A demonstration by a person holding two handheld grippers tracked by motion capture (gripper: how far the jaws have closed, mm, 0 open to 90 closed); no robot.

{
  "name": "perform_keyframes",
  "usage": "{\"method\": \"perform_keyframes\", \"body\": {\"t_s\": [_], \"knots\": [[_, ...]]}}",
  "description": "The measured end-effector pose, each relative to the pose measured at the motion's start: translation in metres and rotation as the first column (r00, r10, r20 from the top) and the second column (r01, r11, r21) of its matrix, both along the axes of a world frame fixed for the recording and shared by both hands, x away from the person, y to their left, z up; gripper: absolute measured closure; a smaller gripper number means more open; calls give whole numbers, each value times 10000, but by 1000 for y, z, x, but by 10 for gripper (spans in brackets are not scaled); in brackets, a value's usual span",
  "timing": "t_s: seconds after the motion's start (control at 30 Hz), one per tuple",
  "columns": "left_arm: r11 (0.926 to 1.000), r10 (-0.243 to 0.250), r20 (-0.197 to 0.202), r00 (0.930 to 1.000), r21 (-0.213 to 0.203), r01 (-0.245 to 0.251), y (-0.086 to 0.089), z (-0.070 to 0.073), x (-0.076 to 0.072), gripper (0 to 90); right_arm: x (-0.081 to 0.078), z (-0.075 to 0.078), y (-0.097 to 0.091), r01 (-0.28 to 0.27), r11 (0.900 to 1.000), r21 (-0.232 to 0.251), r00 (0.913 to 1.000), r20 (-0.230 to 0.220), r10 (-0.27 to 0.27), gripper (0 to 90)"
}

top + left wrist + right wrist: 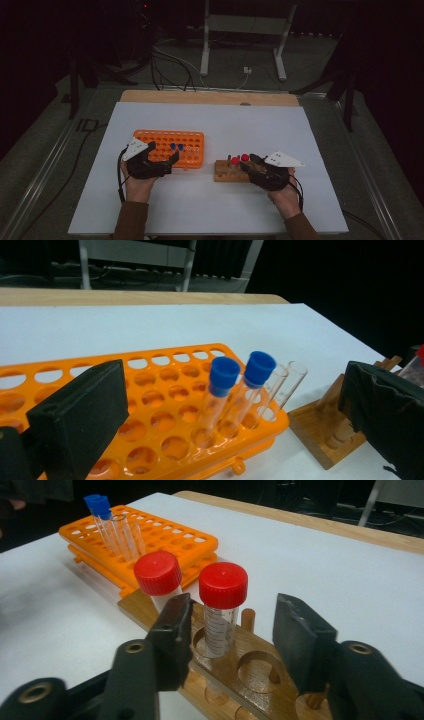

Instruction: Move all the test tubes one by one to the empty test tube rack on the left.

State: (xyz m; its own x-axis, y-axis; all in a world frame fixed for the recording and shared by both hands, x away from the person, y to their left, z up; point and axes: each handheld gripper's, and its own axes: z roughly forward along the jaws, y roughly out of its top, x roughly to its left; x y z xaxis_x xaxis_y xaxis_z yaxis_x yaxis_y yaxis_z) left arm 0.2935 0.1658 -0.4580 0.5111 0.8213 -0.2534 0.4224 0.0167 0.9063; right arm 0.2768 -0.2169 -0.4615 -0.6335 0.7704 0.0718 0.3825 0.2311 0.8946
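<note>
Right gripper (227, 630) is seen with its jaws apart and nothing clamped; the nearer red-capped tube (221, 607) stands in the wooden rack (260, 672) just ahead of the gap, closer to one jaw than the other. A second red-capped tube (159, 577) leans beside it.

Left gripper (160, 161) is held at the near edge of the orange rack (165, 415), jaws wide apart, nothing between them. Two blue-capped tubes (223, 385) and two uncapped ones (285, 385) stand at that rack's end.

Risks judged:
- If the jaws are closed off-centre, the tube could be pushed sideways and tilted in its hole, or the leaning neighbour knocked.
- If the grip is taken on the smooth cap alone, slipping is likely.
- A lift at an angle could drag the light wooden rack along the tabletop (280, 130).
</note>
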Motion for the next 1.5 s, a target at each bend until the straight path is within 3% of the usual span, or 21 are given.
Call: {"method": "perform_keyframes", "body": {"t_s": [0.57,0.8,1.5], "knots": [[9993,-357,86,9993,90,356,-12,3,-2,6,1,-9,12,-112,9998,-145,9999,86,113,738],[9985,-498,113,9987,235,495,-16,5,-3,6,0,-6,10,-103,9999,-55,9998,165,104,743],[9973,-687,183,9975,280,682,-19,10,-5,6,-10,19,4,135,9990,424,9949,990,-177,747]]}}
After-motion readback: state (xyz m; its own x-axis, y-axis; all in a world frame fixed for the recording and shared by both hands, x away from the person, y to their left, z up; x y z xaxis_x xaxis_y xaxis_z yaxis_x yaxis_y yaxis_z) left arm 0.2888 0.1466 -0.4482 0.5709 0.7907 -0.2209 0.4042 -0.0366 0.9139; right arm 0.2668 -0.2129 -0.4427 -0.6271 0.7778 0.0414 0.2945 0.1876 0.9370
